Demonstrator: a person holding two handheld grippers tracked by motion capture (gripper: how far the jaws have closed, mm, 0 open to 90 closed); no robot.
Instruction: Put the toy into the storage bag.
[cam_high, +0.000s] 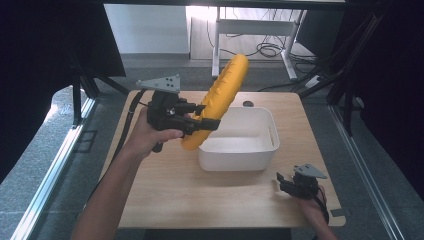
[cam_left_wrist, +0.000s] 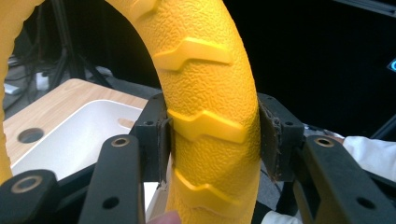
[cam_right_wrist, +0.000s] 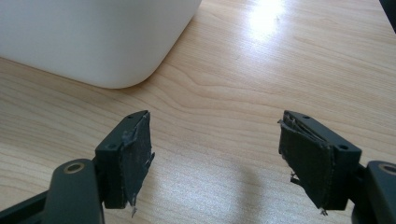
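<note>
A yellow toy tyre (cam_high: 220, 97) with raised tread hangs edge-on above the left rim of a white plastic tub (cam_high: 240, 142). My left gripper (cam_high: 202, 116) is shut on the tyre's lower part, held up in the person's left hand. In the left gripper view both pads press the tyre's (cam_left_wrist: 208, 107) sides, and the tub (cam_left_wrist: 79, 135) lies below and behind. My right gripper (cam_high: 282, 180) rests low near the table's front right corner. Its jaws stand wide apart, with bare wood between the fingertips (cam_right_wrist: 130, 161) and the tub's corner (cam_right_wrist: 116, 46) just ahead.
The wooden table (cam_high: 170, 185) has a cable hole (cam_high: 248, 104) behind the tub. Dark curtains flank both sides. A white desk frame (cam_high: 250, 30) and floor cables lie beyond the far edge.
</note>
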